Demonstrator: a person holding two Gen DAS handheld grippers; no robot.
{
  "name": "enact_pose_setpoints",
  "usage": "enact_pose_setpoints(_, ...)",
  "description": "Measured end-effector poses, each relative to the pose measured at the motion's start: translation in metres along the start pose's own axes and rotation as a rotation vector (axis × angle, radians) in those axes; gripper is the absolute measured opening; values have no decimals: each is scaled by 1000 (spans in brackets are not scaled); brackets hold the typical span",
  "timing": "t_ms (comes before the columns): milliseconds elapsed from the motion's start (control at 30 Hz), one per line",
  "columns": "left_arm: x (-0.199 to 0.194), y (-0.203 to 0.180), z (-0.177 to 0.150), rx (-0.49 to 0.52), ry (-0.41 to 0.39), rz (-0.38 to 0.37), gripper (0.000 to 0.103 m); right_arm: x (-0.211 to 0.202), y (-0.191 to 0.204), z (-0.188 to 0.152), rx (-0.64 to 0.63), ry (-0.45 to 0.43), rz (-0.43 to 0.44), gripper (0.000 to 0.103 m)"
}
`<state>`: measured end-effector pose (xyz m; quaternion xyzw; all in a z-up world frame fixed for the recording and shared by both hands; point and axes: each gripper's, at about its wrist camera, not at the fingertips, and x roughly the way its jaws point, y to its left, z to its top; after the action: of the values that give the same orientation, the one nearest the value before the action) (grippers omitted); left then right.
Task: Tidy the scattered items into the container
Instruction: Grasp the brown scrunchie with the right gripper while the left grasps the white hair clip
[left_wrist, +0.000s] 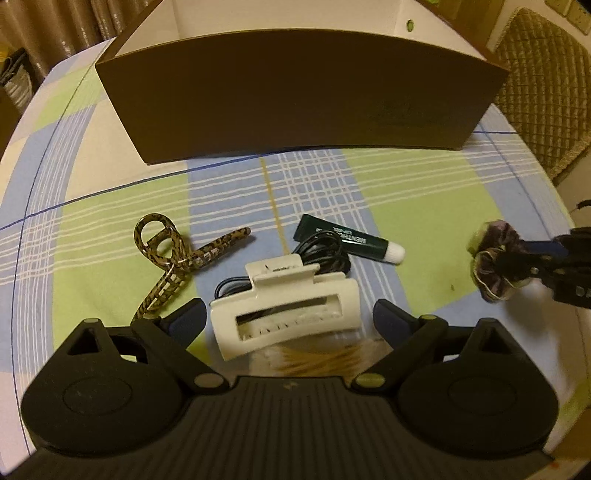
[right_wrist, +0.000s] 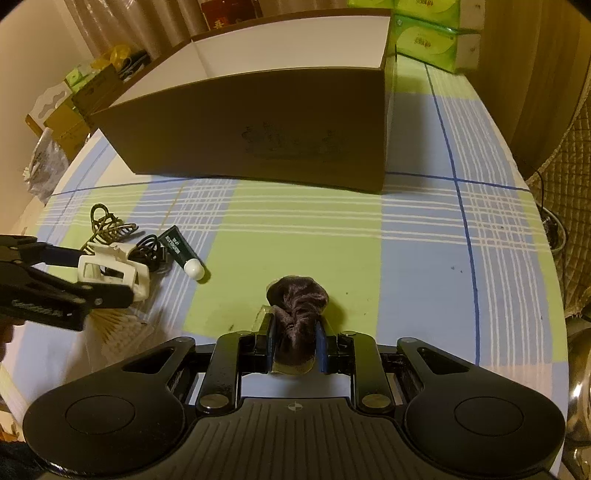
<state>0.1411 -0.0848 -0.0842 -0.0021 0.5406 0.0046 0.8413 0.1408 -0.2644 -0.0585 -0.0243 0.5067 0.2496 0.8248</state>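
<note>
Two risks: the right gripper (right_wrist: 295, 341), jaws pinched tight on the scrunchie (right_wrist: 297, 299), could drop it short of the box (right_wrist: 258, 122), while the left gripper's (left_wrist: 288, 321) wide-open jaws straddling the white claw clip (left_wrist: 284, 314) could snag the cable (left_wrist: 325, 251) beyond.

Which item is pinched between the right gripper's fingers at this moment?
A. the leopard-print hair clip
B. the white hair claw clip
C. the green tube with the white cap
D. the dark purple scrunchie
D: in the right wrist view the right gripper has its blue pads closed on the dark purple scrunchie, while the white claw clip, green tube and leopard-print clip lie on the checked tablecloth.
</note>
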Motion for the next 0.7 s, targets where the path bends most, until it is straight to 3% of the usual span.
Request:
enact_pose_setpoints(133, 6, 0, 0, -13, -5, 36, 88, 2, -2, 1, -18, 6, 23, 19)
enact_pose_setpoints(700, -29, 14, -9, 8, -81, 79, 88, 2, -6, 8, -81, 21, 99, 18)
